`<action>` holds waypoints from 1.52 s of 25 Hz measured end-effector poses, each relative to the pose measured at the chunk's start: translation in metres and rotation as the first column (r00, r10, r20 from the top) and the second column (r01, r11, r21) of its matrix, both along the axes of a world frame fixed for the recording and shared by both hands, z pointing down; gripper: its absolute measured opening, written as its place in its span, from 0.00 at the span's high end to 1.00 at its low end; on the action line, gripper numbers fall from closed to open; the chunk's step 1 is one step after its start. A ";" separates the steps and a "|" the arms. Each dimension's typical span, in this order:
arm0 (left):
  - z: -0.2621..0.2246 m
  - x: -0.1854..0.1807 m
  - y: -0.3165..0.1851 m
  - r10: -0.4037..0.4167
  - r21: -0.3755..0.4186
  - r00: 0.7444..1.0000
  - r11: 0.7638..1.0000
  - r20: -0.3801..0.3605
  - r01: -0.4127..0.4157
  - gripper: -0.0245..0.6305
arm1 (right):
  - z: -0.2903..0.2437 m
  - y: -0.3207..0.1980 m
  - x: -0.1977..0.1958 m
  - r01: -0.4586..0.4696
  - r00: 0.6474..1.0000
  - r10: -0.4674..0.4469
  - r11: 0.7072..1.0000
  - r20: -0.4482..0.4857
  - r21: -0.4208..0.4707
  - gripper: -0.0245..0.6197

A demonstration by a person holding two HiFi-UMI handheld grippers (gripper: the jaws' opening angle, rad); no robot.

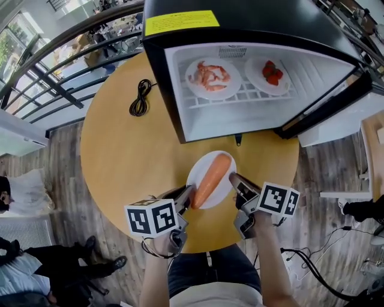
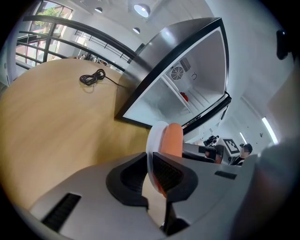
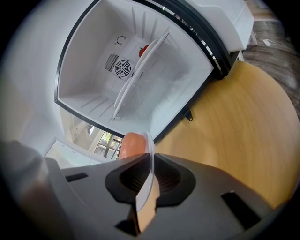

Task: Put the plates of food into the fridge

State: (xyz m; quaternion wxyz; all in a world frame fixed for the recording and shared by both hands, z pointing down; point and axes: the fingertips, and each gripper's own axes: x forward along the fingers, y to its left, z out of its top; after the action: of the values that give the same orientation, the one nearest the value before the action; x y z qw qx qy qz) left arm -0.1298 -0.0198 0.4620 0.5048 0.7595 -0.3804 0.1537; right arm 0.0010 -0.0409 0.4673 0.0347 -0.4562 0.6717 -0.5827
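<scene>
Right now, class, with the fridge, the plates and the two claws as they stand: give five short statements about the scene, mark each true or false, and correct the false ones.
1. The left claw and right claw both grip the carrot plate by its rim. True.
2. The fridge is shut. False: its door stands open.
3. A shrimp plate and a strawberry plate sit on the fridge shelf. True.
4. The held plate carries strawberries. False: it carries a carrot.
5. A cable lies on the table. True.
</scene>
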 end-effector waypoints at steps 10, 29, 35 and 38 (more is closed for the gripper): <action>-0.001 0.004 -0.025 0.008 -0.003 1.000 1.000 -0.025 -0.008 0.89 | -0.005 -0.017 0.006 -0.055 0.998 0.055 0.998 0.003 0.015 0.91; 0.002 0.090 -0.069 -0.241 0.014 0.970 0.970 0.010 0.241 0.89 | 0.002 -0.087 0.090 0.102 0.994 -0.103 0.994 0.026 0.034 0.91; -0.001 0.104 -0.108 -0.270 0.051 0.962 0.962 0.032 0.268 0.89 | 0.003 -0.123 0.106 0.072 0.996 -0.075 0.996 0.047 0.054 0.91; 0.006 0.105 -0.123 -0.281 0.067 0.959 0.958 0.041 0.278 0.89 | 0.011 -0.136 0.109 0.041 0.998 -0.044 0.997 0.048 0.064 0.91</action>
State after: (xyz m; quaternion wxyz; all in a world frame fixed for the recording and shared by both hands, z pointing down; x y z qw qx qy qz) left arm -0.0249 -0.1424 0.4680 0.4885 0.7088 -0.5012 0.0883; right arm 0.1099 -0.1766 0.4782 0.0532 -0.4257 0.6983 -0.5730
